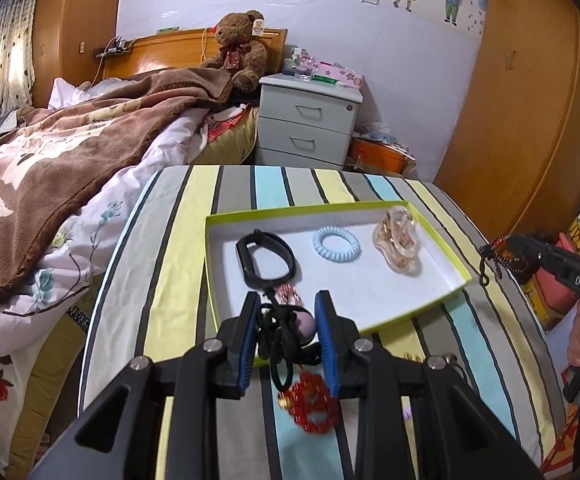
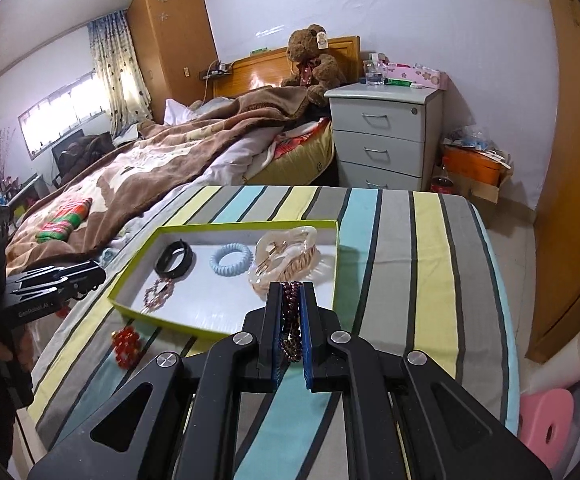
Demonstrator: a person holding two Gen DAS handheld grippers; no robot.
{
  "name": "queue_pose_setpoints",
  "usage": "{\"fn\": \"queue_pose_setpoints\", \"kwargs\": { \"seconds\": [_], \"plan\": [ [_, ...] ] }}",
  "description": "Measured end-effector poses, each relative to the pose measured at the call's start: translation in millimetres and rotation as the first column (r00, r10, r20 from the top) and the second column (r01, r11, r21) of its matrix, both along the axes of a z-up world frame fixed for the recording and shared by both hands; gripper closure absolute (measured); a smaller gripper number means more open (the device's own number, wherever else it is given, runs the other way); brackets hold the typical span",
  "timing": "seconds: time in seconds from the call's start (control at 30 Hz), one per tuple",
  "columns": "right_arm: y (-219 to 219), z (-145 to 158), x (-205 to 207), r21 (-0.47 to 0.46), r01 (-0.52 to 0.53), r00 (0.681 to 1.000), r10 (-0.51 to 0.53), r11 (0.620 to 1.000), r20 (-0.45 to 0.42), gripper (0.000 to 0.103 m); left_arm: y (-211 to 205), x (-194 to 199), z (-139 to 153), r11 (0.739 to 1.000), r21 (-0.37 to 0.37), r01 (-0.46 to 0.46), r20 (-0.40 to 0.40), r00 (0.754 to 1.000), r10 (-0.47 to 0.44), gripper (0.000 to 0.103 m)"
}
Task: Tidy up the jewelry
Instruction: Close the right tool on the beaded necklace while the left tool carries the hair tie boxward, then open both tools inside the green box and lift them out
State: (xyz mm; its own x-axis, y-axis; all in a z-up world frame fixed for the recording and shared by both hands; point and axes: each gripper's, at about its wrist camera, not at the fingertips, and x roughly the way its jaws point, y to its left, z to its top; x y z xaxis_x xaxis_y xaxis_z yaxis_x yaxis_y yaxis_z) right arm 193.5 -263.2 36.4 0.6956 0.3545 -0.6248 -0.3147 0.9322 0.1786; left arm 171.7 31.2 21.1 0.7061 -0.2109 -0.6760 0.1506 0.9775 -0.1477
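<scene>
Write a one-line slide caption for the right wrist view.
Right gripper shut on a dark beaded bracelet before the green-rimmed tray on the striped table.

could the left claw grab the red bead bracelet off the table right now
Probably not yet: the left claw is already shut on a black corded piece. The red bead bracelet lies uncovered on the striped table just below it.

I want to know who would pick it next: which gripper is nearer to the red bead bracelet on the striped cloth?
Left. The left gripper hangs right above the red bead bracelet; the right gripper is off to the side.
</scene>
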Motion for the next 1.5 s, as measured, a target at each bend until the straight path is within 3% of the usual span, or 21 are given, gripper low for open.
{"fn": "queue_pose_setpoints", "kwargs": {
  "seconds": [0.5, 0.93, 1.37, 1.5],
  "plan": [
    [23, -39, 48, -0.076, -0.004, 0.996, -0.003, 0.997, -0.091, 0.095, -4, 41, -34, 1.0, 0.022, 0.001, -0.076, 0.997, 0.001, 0.074],
    [40, -58, 56, -0.198, -0.039, 0.994, 0.018, 0.98, -0.104, 0.095, -6, 51, -49, 0.999, 0.044, -0.011, -0.108, 0.994, 0.016, 0.074],
    [41, -63, 58, -0.236, -0.042, 0.993, 0.015, 0.971, -0.114, 0.095, -3, 52, -53, 0.999, 0.033, -0.019, -0.125, 0.992, 0.023, 0.073],
    [42, -64, 58, -0.245, -0.048, 0.992, 0.018, 0.968, -0.123, 0.095, -5, 53, -52, 0.999, 0.034, -0.015, -0.124, 0.992, 0.019, 0.064]
  ]
}}
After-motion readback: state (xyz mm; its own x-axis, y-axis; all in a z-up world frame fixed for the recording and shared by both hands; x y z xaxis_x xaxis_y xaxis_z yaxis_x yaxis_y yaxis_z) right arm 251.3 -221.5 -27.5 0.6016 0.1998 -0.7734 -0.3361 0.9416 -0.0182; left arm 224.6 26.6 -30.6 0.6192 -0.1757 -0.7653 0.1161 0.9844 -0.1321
